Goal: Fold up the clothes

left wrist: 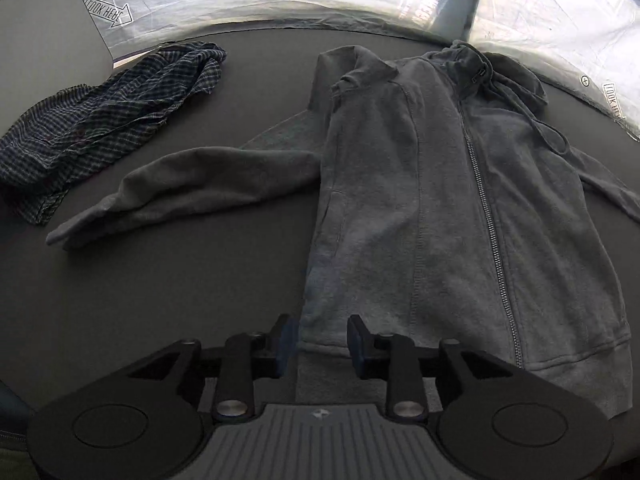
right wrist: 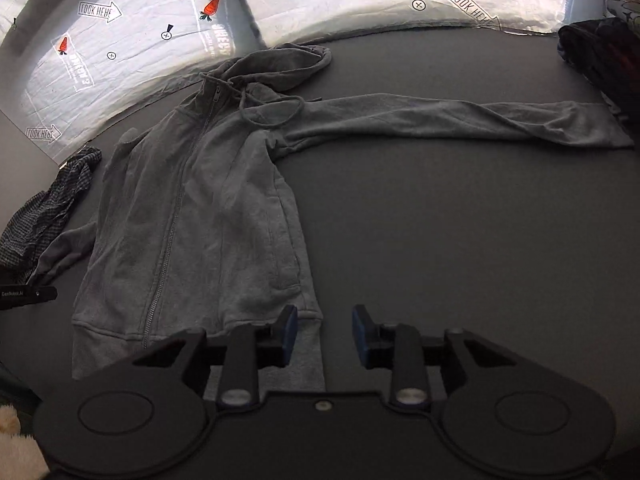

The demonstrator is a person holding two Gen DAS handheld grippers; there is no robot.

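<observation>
- A grey zip hoodie (left wrist: 460, 208) lies flat and front-up on the dark bench (left wrist: 160, 300), filling the centre and right of the left wrist view and the centre-left of the right wrist view.
- Its zipper (left wrist: 486, 208) is closed and runs from the collar at the top down to the hem at the bottom of the frame.
- One sleeve (left wrist: 188, 188) stretches toward the left of the left wrist frame; the other sleeve (right wrist: 460, 120) reaches across the upper right of the right wrist frame.
- The hood (right wrist: 288, 64) is bunched at the top, near the bench's far edge.
- The left gripper (left wrist: 322, 344) sits at the lower centre of its frame, jaws spread, with the hoodie's lower hem corner between them; whether they touch the cloth cannot be told.
- The right gripper (right wrist: 324, 334) has its jaws spread over the opposite hem corner, one finger above the cloth, the other above bare bench.
- A crumpled checked shirt (left wrist: 92, 128) lies in the upper left of the left wrist frame, apart from the hoodie.
- Dark clothing (right wrist: 600, 56) is piled at the upper right edge of the right wrist frame.
</observation>
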